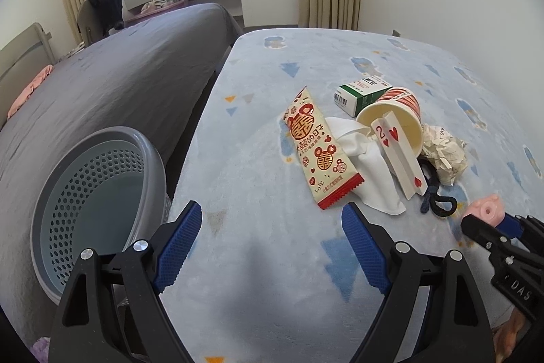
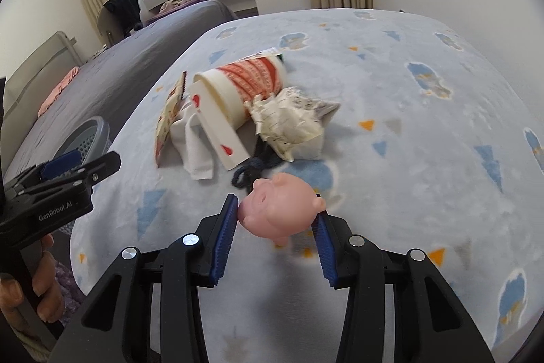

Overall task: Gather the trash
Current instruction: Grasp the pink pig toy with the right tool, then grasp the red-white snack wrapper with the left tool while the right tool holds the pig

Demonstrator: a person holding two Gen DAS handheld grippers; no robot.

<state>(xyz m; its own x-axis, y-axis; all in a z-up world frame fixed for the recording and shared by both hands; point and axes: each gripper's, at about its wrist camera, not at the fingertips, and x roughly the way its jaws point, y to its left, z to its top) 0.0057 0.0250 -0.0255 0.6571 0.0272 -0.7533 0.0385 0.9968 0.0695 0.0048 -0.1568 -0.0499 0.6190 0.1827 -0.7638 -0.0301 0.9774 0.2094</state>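
A pile of trash lies on the light blue blanket (image 1: 272, 125): a cream and red snack wrapper (image 1: 319, 152), a white tissue (image 1: 367, 169), a tipped red-striped paper cup (image 1: 394, 118) with a folded playing card (image 1: 401, 155) leaning in it, a green and white box (image 1: 360, 92), crumpled paper (image 1: 442, 152) and a dark cord (image 1: 438, 199). My left gripper (image 1: 272, 237) is open and empty, short of the wrapper. My right gripper (image 2: 275, 223) is shut on a pink pig toy (image 2: 278, 206), which also shows in the left wrist view (image 1: 482, 210). The cup (image 2: 248, 87) and paper (image 2: 289, 121) lie just beyond it.
A grey perforated bin (image 1: 98, 206) stands on the floor at the left, between this bed and a grey-covered bed (image 1: 119, 84). It also shows in the right wrist view (image 2: 85, 138). Curtains, a window and a chair stand at the back.
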